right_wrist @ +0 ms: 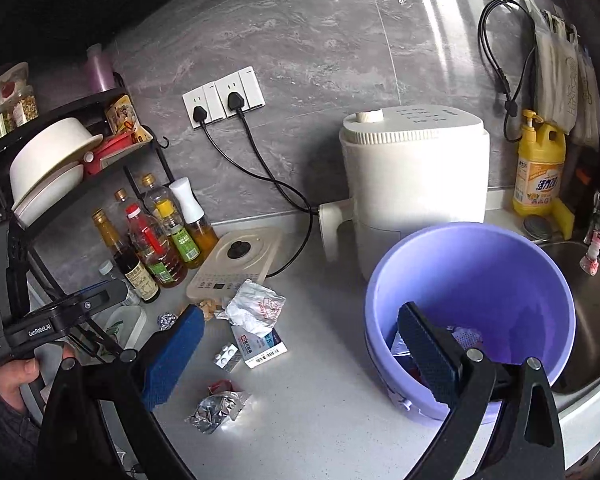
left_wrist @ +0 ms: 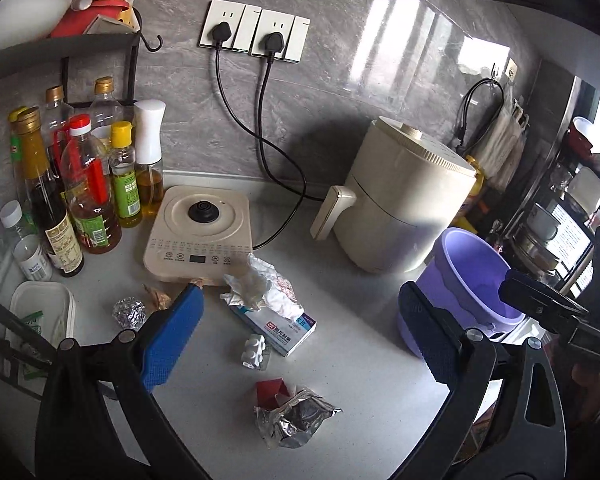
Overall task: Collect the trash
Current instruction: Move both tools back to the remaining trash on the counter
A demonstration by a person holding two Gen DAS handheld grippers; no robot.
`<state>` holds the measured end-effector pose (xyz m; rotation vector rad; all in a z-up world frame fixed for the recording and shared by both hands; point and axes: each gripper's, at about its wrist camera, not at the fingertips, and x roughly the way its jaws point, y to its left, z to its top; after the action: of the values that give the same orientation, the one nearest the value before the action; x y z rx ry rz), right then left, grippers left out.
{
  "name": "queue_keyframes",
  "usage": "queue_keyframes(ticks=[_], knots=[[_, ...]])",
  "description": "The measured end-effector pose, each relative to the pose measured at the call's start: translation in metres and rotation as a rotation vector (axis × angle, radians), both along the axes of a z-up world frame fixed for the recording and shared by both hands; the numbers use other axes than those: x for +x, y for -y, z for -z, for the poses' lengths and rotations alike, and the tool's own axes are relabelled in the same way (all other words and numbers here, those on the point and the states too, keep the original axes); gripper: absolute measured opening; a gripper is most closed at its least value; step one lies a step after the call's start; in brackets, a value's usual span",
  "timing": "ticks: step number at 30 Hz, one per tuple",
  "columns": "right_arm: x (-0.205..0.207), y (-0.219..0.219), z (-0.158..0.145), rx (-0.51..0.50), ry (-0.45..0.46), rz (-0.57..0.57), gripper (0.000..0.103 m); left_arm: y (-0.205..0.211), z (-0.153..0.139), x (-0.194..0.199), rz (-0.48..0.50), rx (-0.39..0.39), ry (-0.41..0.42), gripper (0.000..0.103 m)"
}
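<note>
Right wrist view: purple bucket [right_wrist: 472,280] contents half-hidden behind open right claw [right_wrist: 300,352].

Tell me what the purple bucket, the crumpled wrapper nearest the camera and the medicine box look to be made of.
Purple bucket: probably moulded plastic, with smooth, evenly coloured, slightly glossy walls.
Crumpled wrapper: looks like metallised foil film, silver and mirror-bright, holding sharp creases.
Medicine box: likely thin printed cardboard, with flat faces, crisp folded edges and a matte white surface; a barcode shows in the right wrist view.

Daylight glares in bright streaks on the grey wall [left_wrist: 340,40] above the air fryer [left_wrist: 408,200], which shadows the wall behind it. Both fisheye views bend strongly and darken at the corners, yet stay sharp.
</note>
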<state>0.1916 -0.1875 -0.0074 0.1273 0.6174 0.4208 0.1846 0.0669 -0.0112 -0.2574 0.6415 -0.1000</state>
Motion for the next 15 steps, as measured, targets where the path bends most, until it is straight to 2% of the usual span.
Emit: queue_keyframes(ticks=[6, 15], knots=[[0.006, -0.028, 0.008, -0.008, -0.023, -0.093, 0.095, -0.015, 0.004, -0.02, -0.049, 0.026, -0.012, 0.097], [0.01, -0.07, 0.031, -0.035, -0.076, -0.203, 0.086, -0.045, 0.013, -0.047, -0.113, 0.026, -0.041, 0.097]])
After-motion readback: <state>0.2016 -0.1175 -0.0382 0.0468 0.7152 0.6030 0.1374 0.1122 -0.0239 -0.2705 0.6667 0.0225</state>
